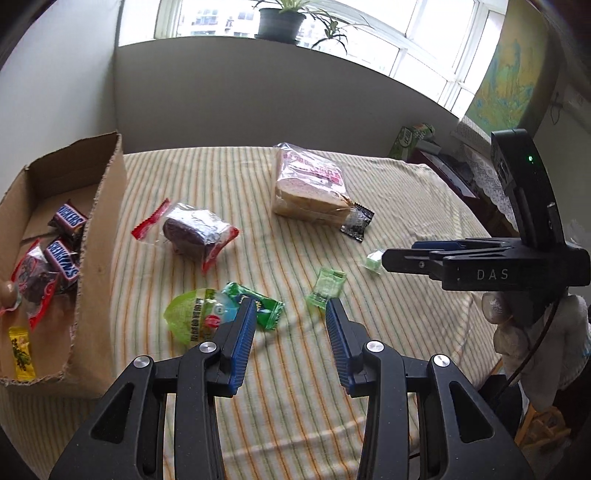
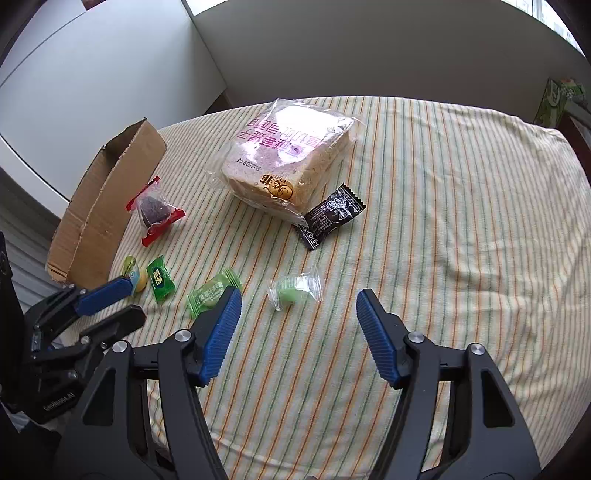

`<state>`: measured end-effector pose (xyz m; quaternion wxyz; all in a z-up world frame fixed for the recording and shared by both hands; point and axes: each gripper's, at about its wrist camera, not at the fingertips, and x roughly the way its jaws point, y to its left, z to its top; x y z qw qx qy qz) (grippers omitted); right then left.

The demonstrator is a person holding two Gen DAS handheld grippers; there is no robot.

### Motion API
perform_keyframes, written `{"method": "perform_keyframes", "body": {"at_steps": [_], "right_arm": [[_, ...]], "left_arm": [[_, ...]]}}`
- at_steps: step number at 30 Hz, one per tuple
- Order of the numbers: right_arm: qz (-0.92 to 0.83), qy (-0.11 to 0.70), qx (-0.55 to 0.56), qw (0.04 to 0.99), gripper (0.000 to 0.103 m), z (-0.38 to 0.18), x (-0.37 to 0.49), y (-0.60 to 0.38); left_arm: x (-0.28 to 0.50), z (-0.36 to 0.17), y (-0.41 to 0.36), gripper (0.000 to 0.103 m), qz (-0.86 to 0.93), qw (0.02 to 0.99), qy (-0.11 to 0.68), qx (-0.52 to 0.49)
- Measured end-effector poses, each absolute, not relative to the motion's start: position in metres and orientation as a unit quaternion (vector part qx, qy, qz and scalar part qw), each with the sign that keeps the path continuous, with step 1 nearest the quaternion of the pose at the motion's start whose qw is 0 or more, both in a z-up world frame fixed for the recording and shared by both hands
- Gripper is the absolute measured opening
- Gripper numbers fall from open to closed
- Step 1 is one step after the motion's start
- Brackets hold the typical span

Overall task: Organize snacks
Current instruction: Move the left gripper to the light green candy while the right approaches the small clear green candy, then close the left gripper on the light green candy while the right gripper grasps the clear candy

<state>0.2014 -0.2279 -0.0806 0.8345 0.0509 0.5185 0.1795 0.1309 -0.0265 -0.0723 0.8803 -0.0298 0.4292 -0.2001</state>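
A cardboard box (image 1: 107,236) stands at the table's left and holds Snickers bars (image 1: 68,218) and other snacks. On the striped cloth lie a bagged bread loaf (image 1: 310,184), a red-ended cake packet (image 1: 192,232), a black sachet (image 1: 356,221), a dark green candy (image 1: 258,306), a light green candy (image 1: 325,286), a clear-wrapped green candy (image 2: 295,291) and a green jelly cup (image 1: 195,314). My left gripper (image 1: 291,314) is open and empty, above the dark green candy. My right gripper (image 2: 299,317) is open and empty, just short of the clear-wrapped candy.
A wall runs behind the table with a window and a potted plant (image 1: 280,22) above. A green carton (image 1: 410,138) and cluttered furniture stand off the table's far right. The box's near wall (image 2: 96,218) is at the cloth's left edge.
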Motion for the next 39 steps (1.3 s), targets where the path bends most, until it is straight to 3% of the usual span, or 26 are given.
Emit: {"method": "perform_keyframes", "body": {"at_steps": [9,14,23,27,33,39], "right_arm": [[0.202,0.550,0.121,0.801,0.049,-0.097,0.218,-0.245],[0.207,0.549,0.109,0.803,0.048,-0.097,0.223,-0.236],[0.199,0.544,0.033,0.815,0.032,-0.098,0.229,-0.206],[0.196,0.544,0.028,0.815,0.026,-0.099,0.230,-0.204],[0.197,0.541,0.017,0.818,0.015,-0.097,0.223,-0.205],[0.196,0.531,0.016,0.824,0.015,-0.090,0.216,-0.209]], "left_arm": [[0.151,-0.093,-0.059,0.037,-0.222,0.858,0.464,-0.008],[0.155,-0.096,-0.067,0.037,-0.226,0.856,0.465,0.001],[0.159,-0.100,-0.079,0.037,-0.226,0.856,0.464,0.020],[0.160,-0.101,-0.088,0.023,-0.217,0.860,0.462,0.031],[0.156,-0.100,-0.090,0.023,-0.214,0.862,0.457,0.038],[0.154,-0.093,-0.080,0.023,-0.211,0.868,0.450,0.025]]}}
